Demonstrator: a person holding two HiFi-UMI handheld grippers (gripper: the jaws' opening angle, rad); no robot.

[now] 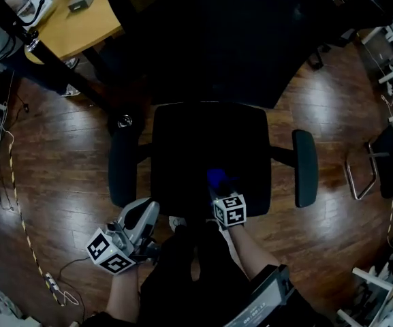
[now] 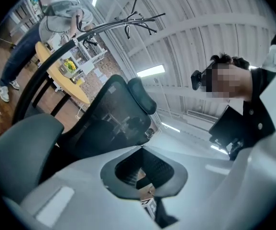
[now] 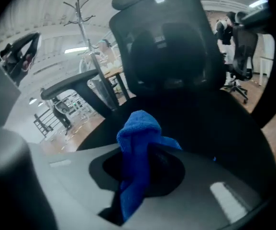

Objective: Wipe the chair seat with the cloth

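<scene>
One blue cloth (image 3: 137, 128), soft and light by its look, is clamped at its fold in my right hand-held gripper (image 3: 145, 152) over the near edge of the chair seat (image 1: 210, 135); my left hand-held gripper (image 2: 141, 146) is closed, empty.

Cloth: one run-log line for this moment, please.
right gripper: shut on cloth | cloth: blue, bunched, at seat front | left gripper: shut, empty, off the seat | seat contact: cannot tell

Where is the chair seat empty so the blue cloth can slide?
The seat is bare from the cloth back to the backrest, and sideways toward the left armrest and right armrest. It is crowded only at the front edge, around the right gripper holding the cloth.
</scene>
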